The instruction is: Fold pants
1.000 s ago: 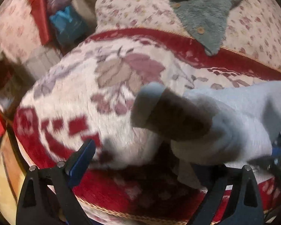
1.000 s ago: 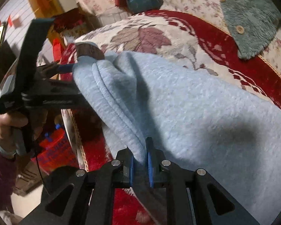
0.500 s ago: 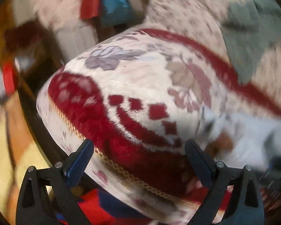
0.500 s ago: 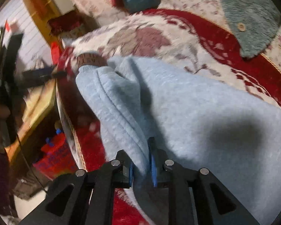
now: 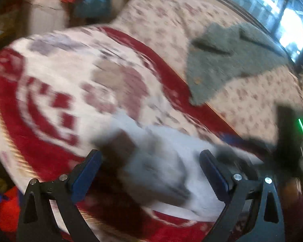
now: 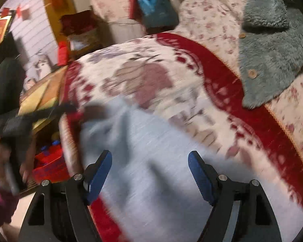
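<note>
The light blue-grey pants [image 6: 151, 161] lie on the red and cream floral blanket [image 6: 151, 76], their brown-lined waistband [image 6: 95, 111] near the blanket's left edge. My right gripper [image 6: 149, 173] is open just above the pants, holding nothing. In the left wrist view the pants [image 5: 167, 161] show blurred, with the brown waistband [image 5: 119, 143] between my fingers. My left gripper [image 5: 149, 171] is open and empty over that end. The right gripper shows as a dark blur [image 5: 288, 141] at the right.
A teal fleece garment [image 6: 272, 46] with buttons lies on the flowered quilt [image 6: 212, 20] behind the blanket. The bed's left edge drops to a red crate [image 6: 50, 165] and wooden furniture [image 6: 40, 96]. A blue bag [image 6: 155, 8] sits at the back.
My right gripper has opened and let go of the pants' folded edge. My left gripper, open throughout, has swung back over the waistband end. The pants have dropped flatter onto the blanket.
</note>
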Available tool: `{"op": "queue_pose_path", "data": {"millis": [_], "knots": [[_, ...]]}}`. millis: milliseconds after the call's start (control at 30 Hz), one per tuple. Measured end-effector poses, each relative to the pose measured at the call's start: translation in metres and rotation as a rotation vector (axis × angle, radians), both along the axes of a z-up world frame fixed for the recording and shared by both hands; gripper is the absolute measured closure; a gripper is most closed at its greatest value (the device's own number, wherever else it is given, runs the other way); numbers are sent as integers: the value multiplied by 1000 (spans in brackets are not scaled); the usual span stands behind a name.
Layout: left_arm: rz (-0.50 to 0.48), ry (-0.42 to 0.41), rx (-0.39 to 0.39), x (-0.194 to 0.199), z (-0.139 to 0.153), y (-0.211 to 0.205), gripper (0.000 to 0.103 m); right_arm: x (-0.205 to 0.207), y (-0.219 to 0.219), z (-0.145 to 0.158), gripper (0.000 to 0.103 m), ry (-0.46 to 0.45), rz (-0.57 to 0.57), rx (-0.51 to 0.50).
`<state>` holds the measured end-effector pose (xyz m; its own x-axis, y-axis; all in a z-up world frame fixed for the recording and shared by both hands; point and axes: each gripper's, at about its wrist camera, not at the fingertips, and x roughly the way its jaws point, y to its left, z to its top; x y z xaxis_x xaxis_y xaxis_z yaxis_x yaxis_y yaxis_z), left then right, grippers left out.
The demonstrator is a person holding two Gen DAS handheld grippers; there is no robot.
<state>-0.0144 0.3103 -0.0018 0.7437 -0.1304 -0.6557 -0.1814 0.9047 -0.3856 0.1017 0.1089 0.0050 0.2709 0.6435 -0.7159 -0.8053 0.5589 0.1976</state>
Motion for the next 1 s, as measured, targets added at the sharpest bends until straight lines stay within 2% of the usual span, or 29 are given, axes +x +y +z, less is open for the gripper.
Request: {"op": "queue_pose_path", "data": {"millis": [67, 133, 200, 233, 267, 300, 367, 433, 467, 533, 667, 767, 833, 900, 1000], "knots": [[-9, 66, 81, 8, -17, -13, 5, 25, 19, -8, 21, 79, 49, 5], [35, 204, 148, 17, -44, -10, 5, 39, 41, -17, 21, 100, 92, -15], [52, 250, 93, 15, -61, 1, 6, 42, 58, -26, 22, 101, 143, -31], [40, 217, 77, 11, -61, 3, 6, 45, 67, -32, 29, 108, 166, -35], [35, 218, 85, 11, -61, 1, 6, 44, 78, -43, 40, 119, 203, -65], [32, 228, 101, 13, -60, -2, 6, 41, 85, -51, 64, 112, 221, -108], [36, 236, 136, 18, -59, -7, 5, 31, 90, -53, 72, 54, 236, -138], [48, 202, 155, 21, -52, -8, 5, 26, 86, -40, 83, -8, 205, -156], [58, 192, 167, 23, -50, -8, 5, 25, 81, -32, 84, -21, 178, -131], [78, 219, 198, 31, -56, -7, 5, 24, 73, -20, 84, -66, 121, -86], [96, 216, 267, 29, -54, -15, 5, 30, 78, -56, 75, 28, 82, -102], [146, 144, 251, 10, -36, -12, 5, 34, 47, -44, 66, 116, 20, -1], [175, 71, 239, 0, -17, -16, 4, 31, 0, -27, 46, 143, -55, 63], [141, 9, 216, -5, 0, -28, 2, 22, -54, -15, 36, 116, -123, 104], [32, -27, 185, 4, 20, -60, 0, 8, -146, -7, 33, 69, -279, 85]]}}
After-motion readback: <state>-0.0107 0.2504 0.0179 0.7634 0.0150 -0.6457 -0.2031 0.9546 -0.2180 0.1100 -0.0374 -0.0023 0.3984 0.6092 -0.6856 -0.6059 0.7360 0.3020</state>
